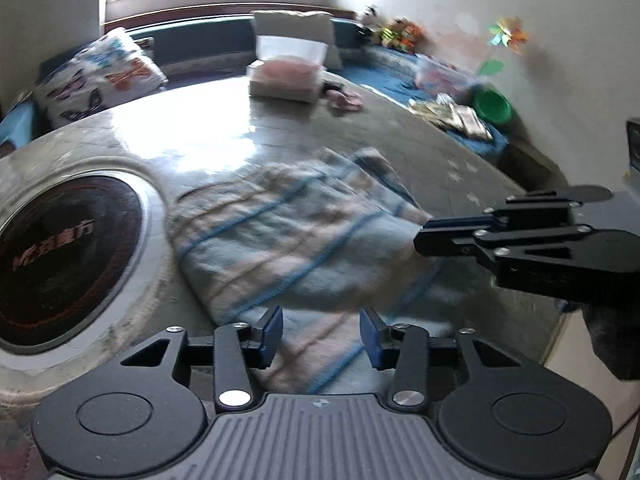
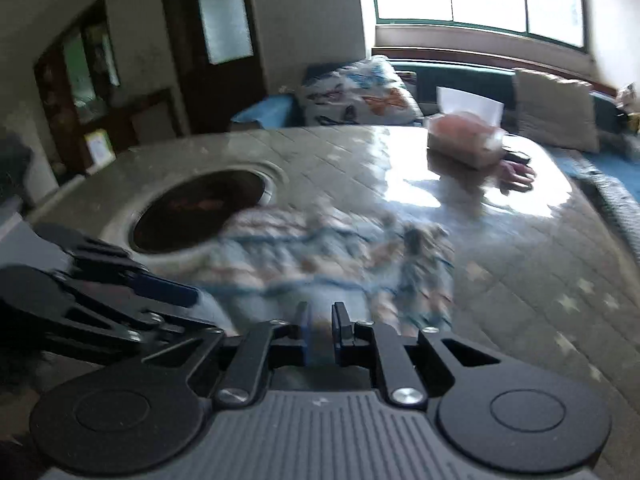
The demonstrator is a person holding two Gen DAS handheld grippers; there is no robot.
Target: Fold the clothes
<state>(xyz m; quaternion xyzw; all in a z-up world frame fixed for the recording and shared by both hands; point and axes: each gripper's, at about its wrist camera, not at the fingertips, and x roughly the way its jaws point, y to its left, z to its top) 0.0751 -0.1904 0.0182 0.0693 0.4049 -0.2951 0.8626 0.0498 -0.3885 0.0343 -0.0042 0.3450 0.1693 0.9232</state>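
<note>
- Garment lies on the surface straight ahead of your left tool, fingers apart, empty.
- Your right tool, fingers almost together; whether it pinches the near hem, I cannot tell.

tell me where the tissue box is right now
The tissue box sits at the far side of the table, beyond the striped garment, in front of the window bench; the right wrist view shows it upper right.
</note>
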